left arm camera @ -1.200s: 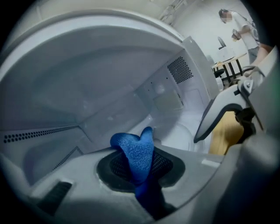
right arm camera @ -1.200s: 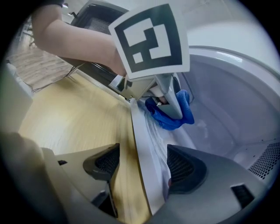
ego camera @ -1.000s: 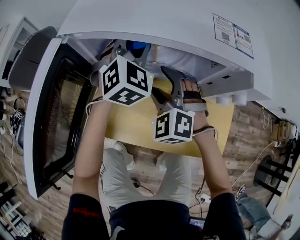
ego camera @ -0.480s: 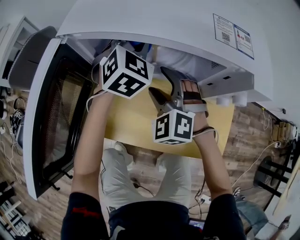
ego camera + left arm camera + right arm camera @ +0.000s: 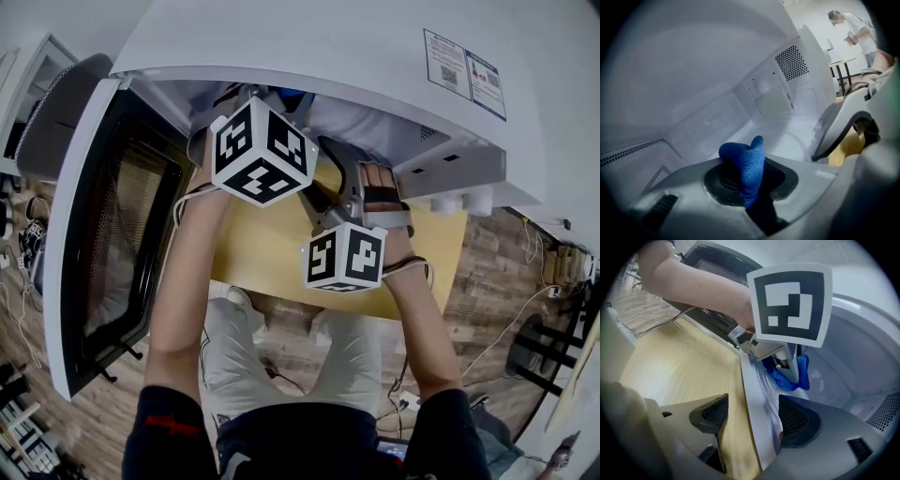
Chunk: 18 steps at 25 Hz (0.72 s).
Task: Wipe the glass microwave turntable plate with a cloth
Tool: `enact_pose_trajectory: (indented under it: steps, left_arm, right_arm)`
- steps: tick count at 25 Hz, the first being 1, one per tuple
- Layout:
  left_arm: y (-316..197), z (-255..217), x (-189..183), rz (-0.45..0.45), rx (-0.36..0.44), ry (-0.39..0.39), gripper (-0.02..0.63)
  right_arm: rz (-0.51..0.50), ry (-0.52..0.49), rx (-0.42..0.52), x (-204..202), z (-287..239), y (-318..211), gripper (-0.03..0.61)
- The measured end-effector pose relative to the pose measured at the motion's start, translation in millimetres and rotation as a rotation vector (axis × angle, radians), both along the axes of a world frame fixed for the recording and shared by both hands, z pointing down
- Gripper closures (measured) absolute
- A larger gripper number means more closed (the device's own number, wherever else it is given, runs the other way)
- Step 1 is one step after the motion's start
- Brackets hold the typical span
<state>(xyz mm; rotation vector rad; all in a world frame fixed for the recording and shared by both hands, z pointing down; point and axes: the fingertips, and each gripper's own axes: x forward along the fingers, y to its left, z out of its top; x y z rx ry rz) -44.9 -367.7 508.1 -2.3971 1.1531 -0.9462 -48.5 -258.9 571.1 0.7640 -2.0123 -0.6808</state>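
Note:
Both grippers reach into the open white microwave [image 5: 309,47]. My left gripper [image 5: 749,180] is shut on a bunched blue cloth [image 5: 740,157], which pokes out past its tips. The cloth [image 5: 793,376] hangs just above the cavity floor. The glass turntable plate [image 5: 799,140] shows only faintly there. Its pale, ridged front rim [image 5: 757,399] runs between the jaws of my right gripper [image 5: 754,420]. That gripper is open, with a gap on the left side of the rim. In the head view both sets of jaws are mostly hidden behind the marker cubes [image 5: 261,150].
The microwave door [image 5: 103,234] hangs open at the left. The microwave stands on a light wooden table [image 5: 272,244], whose front edge is near the person's legs. The cavity's back wall has a vent grille [image 5: 792,63]. A person stands far behind [image 5: 855,30].
My left gripper has shifted a little to the right and farther into the cavity with the cloth. The right gripper has barely moved.

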Motion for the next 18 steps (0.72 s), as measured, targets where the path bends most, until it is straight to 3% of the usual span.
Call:
enact_pose_trajectory:
  steps: [7,18]
  left_arm:
    - [1,0,13,0.045,-0.035,0.024,0.551]
    - [7,-1,42,0.138,-0.012,-0.021,0.551]
  right_arm:
    - [-0.005,0.004,0.001,0,0,0,0.279]
    - [-0.007,0.005,0.002,-1,0,1,0.279]
